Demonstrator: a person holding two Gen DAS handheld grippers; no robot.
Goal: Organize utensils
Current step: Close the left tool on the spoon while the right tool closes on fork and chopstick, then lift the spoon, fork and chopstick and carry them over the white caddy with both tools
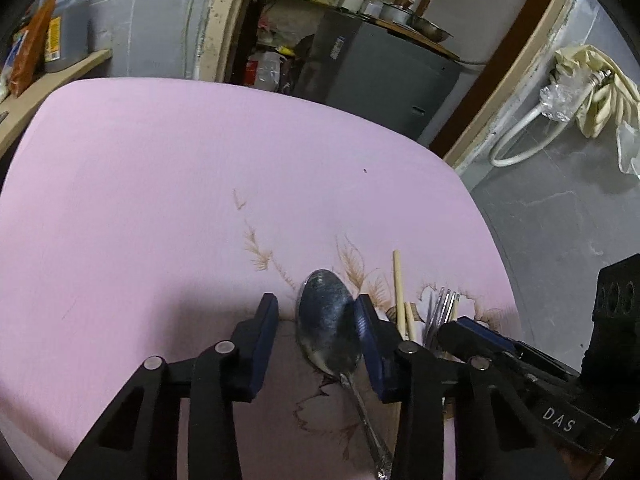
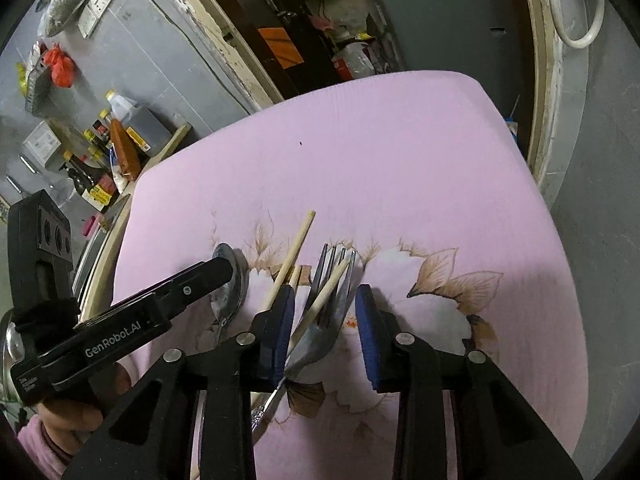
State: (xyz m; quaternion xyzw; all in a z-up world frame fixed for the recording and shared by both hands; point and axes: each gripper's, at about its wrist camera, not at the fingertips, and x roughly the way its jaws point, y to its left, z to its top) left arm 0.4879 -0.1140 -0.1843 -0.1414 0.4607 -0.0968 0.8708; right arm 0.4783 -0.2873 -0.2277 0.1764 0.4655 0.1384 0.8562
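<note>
A metal spoon (image 1: pixel 326 320) lies on the pink flowered cloth (image 1: pixel 200 200), bowl pointing away. My left gripper (image 1: pixel 316 304) stands astride the bowl: its right pad overlaps the bowl's edge, the left pad stands clear of it, so it is open. A metal fork (image 2: pixel 330 316) lies between the fingers of my right gripper (image 2: pixel 324 292), with a wooden chopstick (image 2: pixel 326 294) slanting across its tines. The right gripper's pads do not press on the fork; it is open. Another chopstick (image 2: pixel 296 246) lies left of the fork. The left gripper (image 2: pixel 216 272) shows over the spoon (image 2: pixel 232 296) in the right wrist view.
The utensils lie together near the front right of the cloth (image 2: pixel 400 160). Bottles and packets (image 2: pixel 100 152) crowd a shelf to the left. A grey cabinet (image 1: pixel 380 76) stands behind the table, and a white hose (image 1: pixel 520 140) hangs on the right wall. A hand in a pink sleeve (image 2: pixel 52 432) holds the left gripper.
</note>
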